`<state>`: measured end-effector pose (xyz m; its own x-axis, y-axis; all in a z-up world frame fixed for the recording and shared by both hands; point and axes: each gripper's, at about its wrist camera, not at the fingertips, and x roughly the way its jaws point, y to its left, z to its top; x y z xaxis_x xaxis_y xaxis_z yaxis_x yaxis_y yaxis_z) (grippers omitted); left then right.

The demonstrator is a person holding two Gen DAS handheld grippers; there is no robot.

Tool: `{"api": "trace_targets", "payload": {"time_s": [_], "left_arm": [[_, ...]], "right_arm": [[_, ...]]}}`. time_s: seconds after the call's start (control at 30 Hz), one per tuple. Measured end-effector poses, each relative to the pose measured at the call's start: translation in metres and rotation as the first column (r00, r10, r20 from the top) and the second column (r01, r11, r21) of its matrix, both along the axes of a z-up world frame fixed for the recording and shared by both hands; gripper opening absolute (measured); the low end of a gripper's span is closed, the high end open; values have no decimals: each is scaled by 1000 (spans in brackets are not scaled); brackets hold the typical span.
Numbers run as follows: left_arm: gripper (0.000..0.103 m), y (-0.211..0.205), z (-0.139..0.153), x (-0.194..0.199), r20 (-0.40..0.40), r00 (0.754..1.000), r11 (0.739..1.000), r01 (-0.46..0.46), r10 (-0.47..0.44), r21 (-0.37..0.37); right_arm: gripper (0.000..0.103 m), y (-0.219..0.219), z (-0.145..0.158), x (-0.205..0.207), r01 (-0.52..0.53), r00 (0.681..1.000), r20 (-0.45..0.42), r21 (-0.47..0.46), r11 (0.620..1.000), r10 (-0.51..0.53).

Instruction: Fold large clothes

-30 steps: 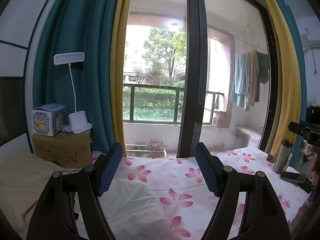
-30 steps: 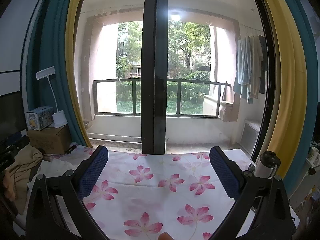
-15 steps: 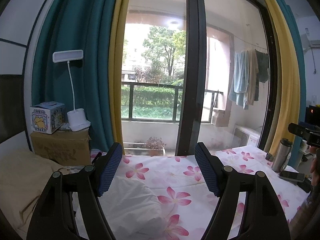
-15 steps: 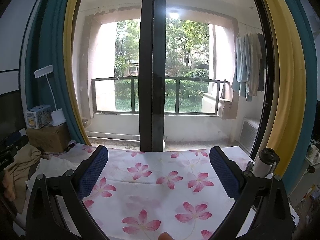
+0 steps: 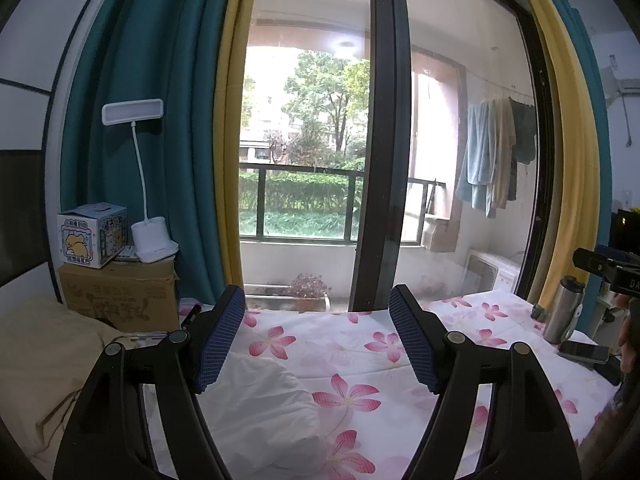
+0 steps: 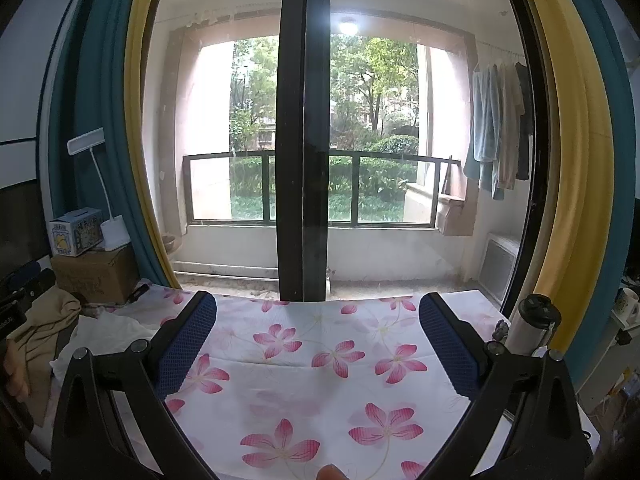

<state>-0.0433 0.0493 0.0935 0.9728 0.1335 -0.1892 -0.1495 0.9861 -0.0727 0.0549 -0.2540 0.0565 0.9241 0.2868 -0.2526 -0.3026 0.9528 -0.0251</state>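
Note:
A white cloth with pink flowers (image 5: 360,344) lies spread flat over the bed. On its near left part rests a rumpled white cloth bundle (image 5: 256,412), also at the left edge in the right wrist view (image 6: 112,332). A beige garment (image 5: 36,352) lies crumpled further left (image 6: 44,328). My left gripper (image 5: 317,304) hovers open over the white bundle and the floral cloth, holding nothing. My right gripper (image 6: 317,308) hangs open above the floral cloth (image 6: 320,360), its blue pads (image 6: 188,340) wide apart.
A cardboard box (image 5: 120,296) with a small printed box and a white desk lamp (image 5: 154,240) stands at the bed's far left. A steel flask (image 5: 562,308) and a phone (image 5: 584,350) sit at the right edge. Glass balcony doors rise behind the bed. A fingertip (image 6: 330,472) shows at the bottom.
Both views have drifted only slightly. Both grippers stay open and the cloths lie as before.

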Motion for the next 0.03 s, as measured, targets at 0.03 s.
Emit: {"api": "trace_targets", "payload": {"time_s": [0.03], "left_arm": [[78,0,-1,1,-2,1000,1000,3,-3,-2]], "right_arm": [[100,0,-1,1,-2,1000,-2,-1,1000,2]]}}
